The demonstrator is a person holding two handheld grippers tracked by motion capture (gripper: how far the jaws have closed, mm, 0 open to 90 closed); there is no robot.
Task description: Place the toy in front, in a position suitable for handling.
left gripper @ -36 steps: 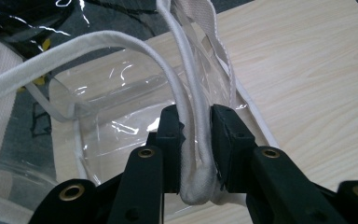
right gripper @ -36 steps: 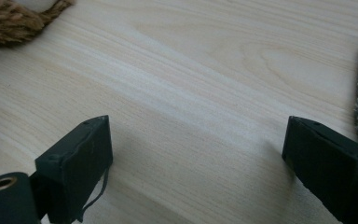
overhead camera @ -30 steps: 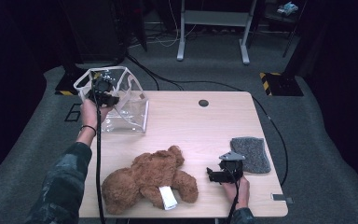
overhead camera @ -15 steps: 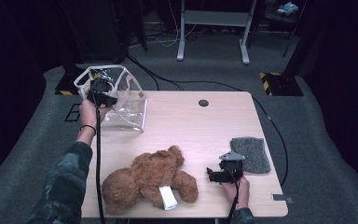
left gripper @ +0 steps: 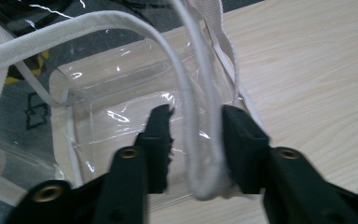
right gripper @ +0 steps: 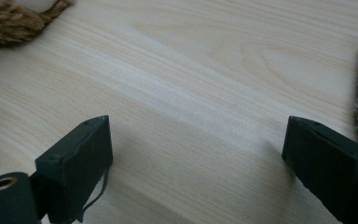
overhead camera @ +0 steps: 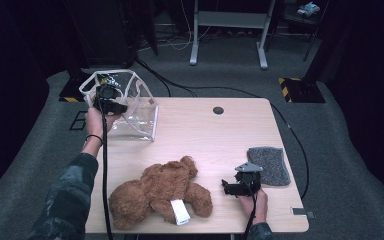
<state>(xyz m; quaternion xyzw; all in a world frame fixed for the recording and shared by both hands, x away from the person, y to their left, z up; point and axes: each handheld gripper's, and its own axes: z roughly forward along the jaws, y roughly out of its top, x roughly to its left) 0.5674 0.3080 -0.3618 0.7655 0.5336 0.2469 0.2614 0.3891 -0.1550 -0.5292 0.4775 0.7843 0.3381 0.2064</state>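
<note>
At the bench's far left corner, the left tool has its jaws narrowed around the white strap of a clear plastic bag, not fully clamped. A brown teddy bear lies front centre. The right tool rests on the wood, jaws wide, beside a grey felt pad.

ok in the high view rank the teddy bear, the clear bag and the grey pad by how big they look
1. teddy bear, largest, and it lies nearest the camera, which may flatter it.
2. clear bag, somewhat smaller, though farther off, so the gap with the bear is unsure.
3. grey pad, plainly the smallest.
</note>
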